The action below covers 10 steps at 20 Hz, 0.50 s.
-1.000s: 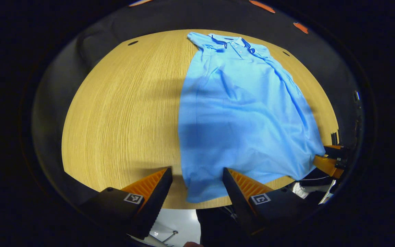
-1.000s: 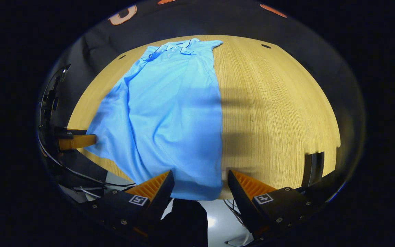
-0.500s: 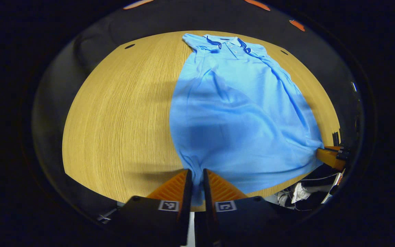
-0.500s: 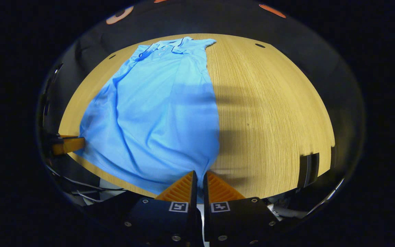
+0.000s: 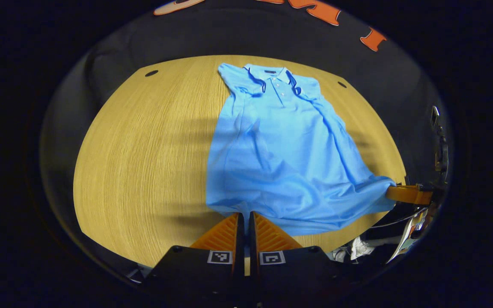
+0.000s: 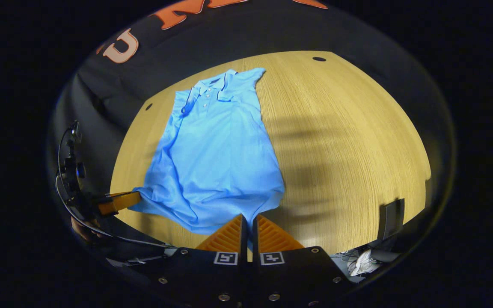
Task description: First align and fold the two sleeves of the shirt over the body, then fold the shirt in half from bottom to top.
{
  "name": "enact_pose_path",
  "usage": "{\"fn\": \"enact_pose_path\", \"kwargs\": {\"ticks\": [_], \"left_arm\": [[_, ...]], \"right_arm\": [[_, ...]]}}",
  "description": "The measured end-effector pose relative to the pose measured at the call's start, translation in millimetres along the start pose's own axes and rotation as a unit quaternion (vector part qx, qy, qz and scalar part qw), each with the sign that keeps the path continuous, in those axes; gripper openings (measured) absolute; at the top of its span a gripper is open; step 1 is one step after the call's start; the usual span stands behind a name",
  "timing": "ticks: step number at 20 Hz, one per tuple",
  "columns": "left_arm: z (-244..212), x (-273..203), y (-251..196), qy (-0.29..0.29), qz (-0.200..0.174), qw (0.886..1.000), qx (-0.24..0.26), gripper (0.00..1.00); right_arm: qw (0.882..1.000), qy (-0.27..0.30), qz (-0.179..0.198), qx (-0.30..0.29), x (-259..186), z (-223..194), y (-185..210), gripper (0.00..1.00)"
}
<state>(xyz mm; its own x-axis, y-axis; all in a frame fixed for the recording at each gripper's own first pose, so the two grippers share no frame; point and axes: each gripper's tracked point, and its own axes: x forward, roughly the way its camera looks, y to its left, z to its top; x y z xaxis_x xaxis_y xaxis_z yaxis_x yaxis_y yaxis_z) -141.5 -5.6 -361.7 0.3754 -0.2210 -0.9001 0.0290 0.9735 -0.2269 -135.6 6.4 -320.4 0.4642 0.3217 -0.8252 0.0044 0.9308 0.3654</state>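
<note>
Blue shirt (image 5: pixel 285 158) hem, seemingly pinched in both hand-held grippers (image 5: pixel 243 218) (image 6: pixel 247 220).

Round wooden table (image 5: pixel 144 149) before black cloth wall (image 5: pixel 229 34), shadows across

The left gripper (image 5: pixel 243 220) pinches the bottom hem of the polo shirt (image 5: pixel 280 145), fingers pressed together on its left corner. The right gripper (image 6: pixel 247 222) clamps the hem's opposite corner, jaws likewise closed on the fabric.
</note>
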Motion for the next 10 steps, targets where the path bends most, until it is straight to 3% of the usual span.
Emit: {"fn": "enact_pose_path", "kwargs": {"ticks": [10], "left_arm": [[128.0, -20.1, -9.1, -0.101, -0.031, 0.994, 0.027, 0.1]], "right_arm": [[0.998, -0.064, 0.022, 0.004, -13.1, 114.3, 14.6, 0.05]]}}
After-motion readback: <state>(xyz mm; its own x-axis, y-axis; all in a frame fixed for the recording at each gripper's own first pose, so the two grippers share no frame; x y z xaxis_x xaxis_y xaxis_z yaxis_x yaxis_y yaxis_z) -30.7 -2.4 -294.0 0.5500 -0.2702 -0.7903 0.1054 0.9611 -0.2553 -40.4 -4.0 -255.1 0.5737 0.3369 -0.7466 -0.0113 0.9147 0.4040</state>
